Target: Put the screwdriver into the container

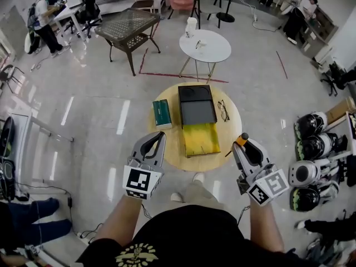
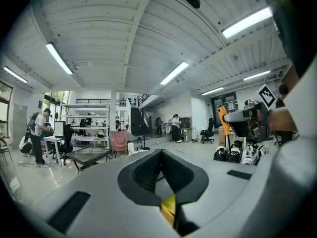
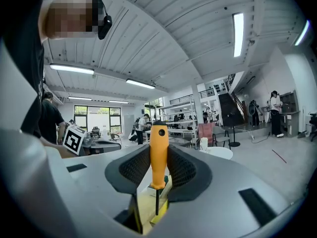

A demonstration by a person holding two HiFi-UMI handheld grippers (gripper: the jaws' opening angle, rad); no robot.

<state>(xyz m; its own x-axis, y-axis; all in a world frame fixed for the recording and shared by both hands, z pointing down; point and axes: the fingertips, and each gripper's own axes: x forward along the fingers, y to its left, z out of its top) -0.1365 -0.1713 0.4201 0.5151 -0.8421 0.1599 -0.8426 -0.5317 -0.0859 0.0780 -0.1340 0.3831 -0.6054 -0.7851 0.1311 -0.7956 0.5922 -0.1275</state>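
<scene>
My right gripper [image 1: 241, 146] is shut on a screwdriver [image 1: 241, 140], held above the right front edge of a round wooden table [image 1: 231, 132]. In the right gripper view the orange handle [image 3: 158, 152] stands upright between the jaws of the gripper [image 3: 158, 163], with the thin dark shaft [image 3: 157, 200] pointing down. A black open container [image 1: 197, 105] sits at the table's middle, with a yellow tray [image 1: 200, 139] in front of it. My left gripper [image 1: 156, 139] hovers at the table's left front edge, shut and holding nothing [image 2: 161, 158].
A green box [image 1: 162, 114] lies left of the container and a pair of glasses [image 1: 223, 110] to its right. A white round table [image 1: 205, 45] stands farther back. Helmets [image 1: 311, 146] line the floor at the right. A person [image 1: 44, 19] stands far left.
</scene>
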